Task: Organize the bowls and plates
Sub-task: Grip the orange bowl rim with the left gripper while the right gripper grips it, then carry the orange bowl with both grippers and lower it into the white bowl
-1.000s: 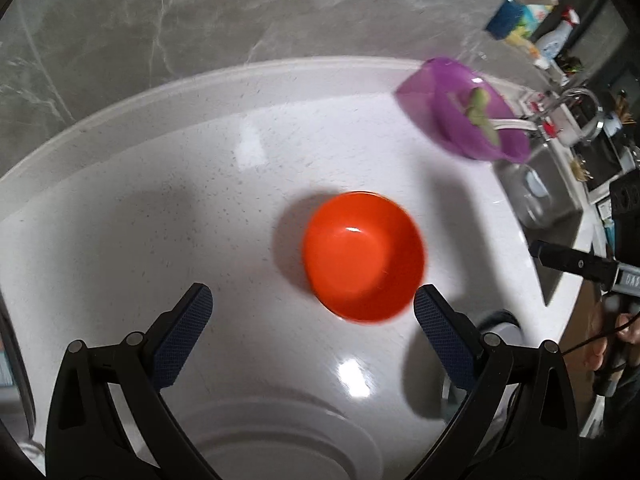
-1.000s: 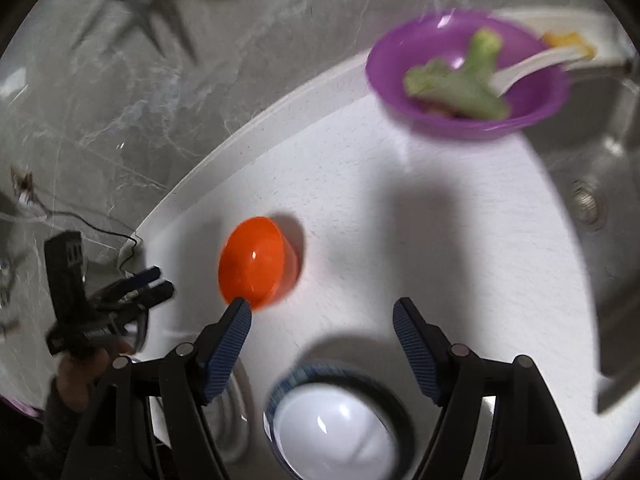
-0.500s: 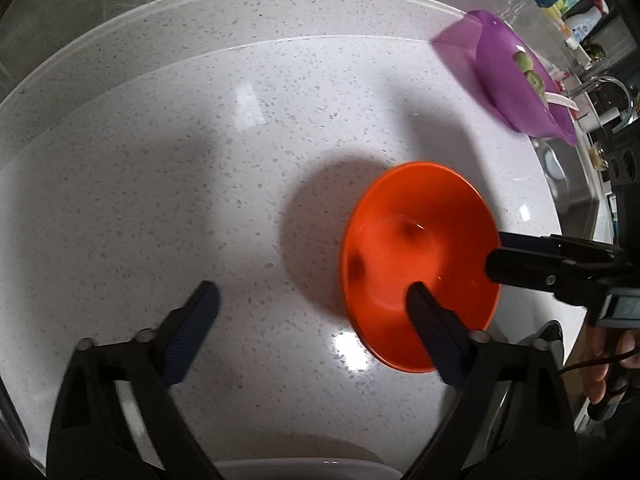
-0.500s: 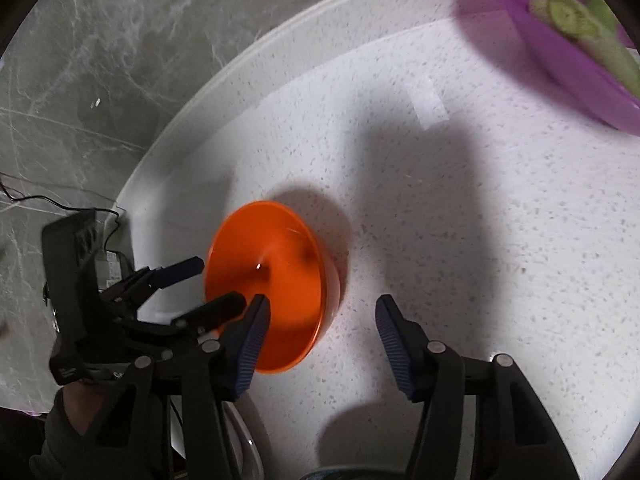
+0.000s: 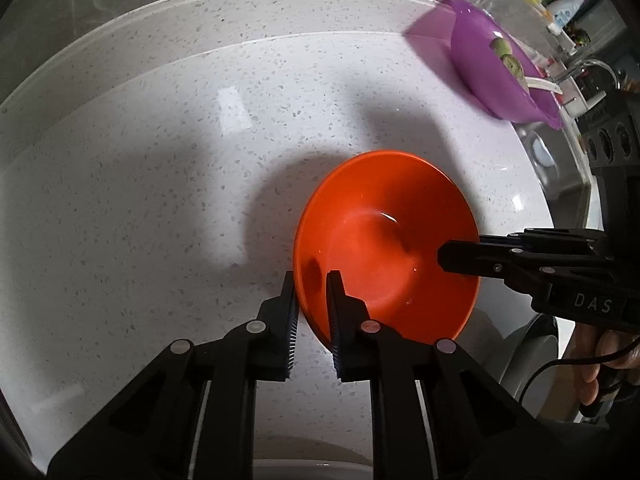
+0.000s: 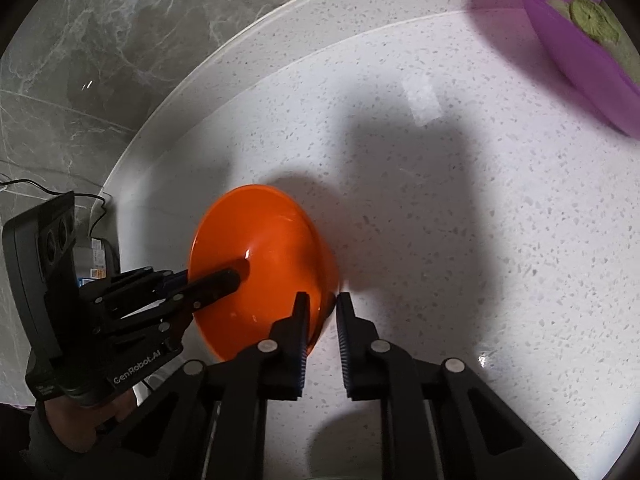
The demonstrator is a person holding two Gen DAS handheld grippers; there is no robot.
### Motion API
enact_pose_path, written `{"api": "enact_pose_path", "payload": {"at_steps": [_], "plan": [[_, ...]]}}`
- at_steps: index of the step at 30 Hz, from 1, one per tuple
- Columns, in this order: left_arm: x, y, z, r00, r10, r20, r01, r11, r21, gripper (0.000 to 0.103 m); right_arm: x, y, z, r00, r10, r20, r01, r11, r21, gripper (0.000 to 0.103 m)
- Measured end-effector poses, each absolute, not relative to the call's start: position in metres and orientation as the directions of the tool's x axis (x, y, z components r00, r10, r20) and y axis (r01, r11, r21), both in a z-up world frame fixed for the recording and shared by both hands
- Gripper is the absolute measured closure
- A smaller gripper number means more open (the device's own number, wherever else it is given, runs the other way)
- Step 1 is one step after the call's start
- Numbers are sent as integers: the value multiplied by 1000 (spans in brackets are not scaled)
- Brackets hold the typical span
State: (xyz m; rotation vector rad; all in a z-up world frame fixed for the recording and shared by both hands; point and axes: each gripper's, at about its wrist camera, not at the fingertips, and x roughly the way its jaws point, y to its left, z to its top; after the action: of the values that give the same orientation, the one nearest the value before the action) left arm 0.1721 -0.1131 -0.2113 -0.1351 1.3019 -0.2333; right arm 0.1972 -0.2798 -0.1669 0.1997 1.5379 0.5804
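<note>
Both grippers clamped opposite rims of the shiny orange plastic bowl [image 5: 386, 246]: left gripper [image 5: 311, 280] one side, right gripper [image 6: 322, 300] the other.

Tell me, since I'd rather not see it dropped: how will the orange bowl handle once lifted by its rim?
The orange bowl looks thin-walled and glossy, probably light plastic, so likely easy to lift but slippery. The left gripper and right gripper each pinch opposite rim edges, which should limit tipping. Its flared wall may flex slightly under the pinch.
</note>
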Motion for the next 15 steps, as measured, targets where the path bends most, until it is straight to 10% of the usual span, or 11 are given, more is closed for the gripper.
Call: {"api": "enact_pose_path", "payload": {"at_steps": [15], "plan": [[161, -126, -165, 274, -277, -921, 99, 961, -259, 93, 201, -305, -130, -35, 492, -870, -217, 846, 487, 90]]}}
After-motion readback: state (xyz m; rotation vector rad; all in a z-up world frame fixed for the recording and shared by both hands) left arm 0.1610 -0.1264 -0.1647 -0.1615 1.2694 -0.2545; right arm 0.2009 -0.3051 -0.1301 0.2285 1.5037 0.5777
